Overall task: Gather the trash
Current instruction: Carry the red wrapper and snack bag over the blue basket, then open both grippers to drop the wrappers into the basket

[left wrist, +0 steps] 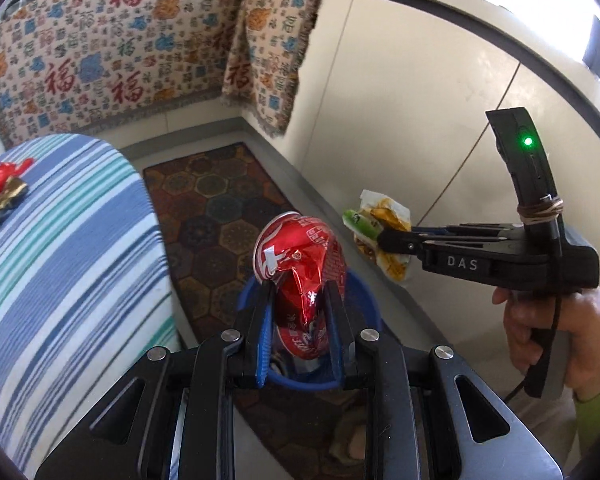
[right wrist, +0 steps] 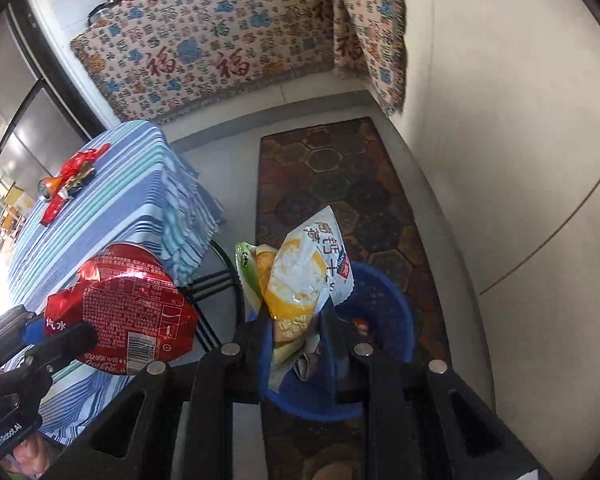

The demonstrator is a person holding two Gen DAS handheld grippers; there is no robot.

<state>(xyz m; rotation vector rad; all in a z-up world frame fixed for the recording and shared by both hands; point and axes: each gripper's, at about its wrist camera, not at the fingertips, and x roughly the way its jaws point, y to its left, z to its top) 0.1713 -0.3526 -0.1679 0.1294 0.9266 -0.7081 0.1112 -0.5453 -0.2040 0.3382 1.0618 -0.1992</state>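
My left gripper (left wrist: 299,288) is shut on a crushed red cola can (left wrist: 300,264) and holds it over the blue bin (left wrist: 364,300) on the floor. The can also shows in the right wrist view (right wrist: 132,312) at the left. My right gripper (right wrist: 296,304) is shut on crumpled yellow-and-white snack wrappers (right wrist: 300,272), held above the blue bin (right wrist: 384,320). In the left wrist view the right gripper (left wrist: 384,240) with the wrappers (left wrist: 380,224) is to the right of the can. More red trash (right wrist: 70,180) lies on the striped table (right wrist: 112,208).
The table with its blue striped cloth (left wrist: 60,260) stands left of the bin. A patterned rug (right wrist: 340,184) lies under the bin. A white wall (left wrist: 420,120) is to the right, and patterned blankets (left wrist: 100,60) hang at the back.
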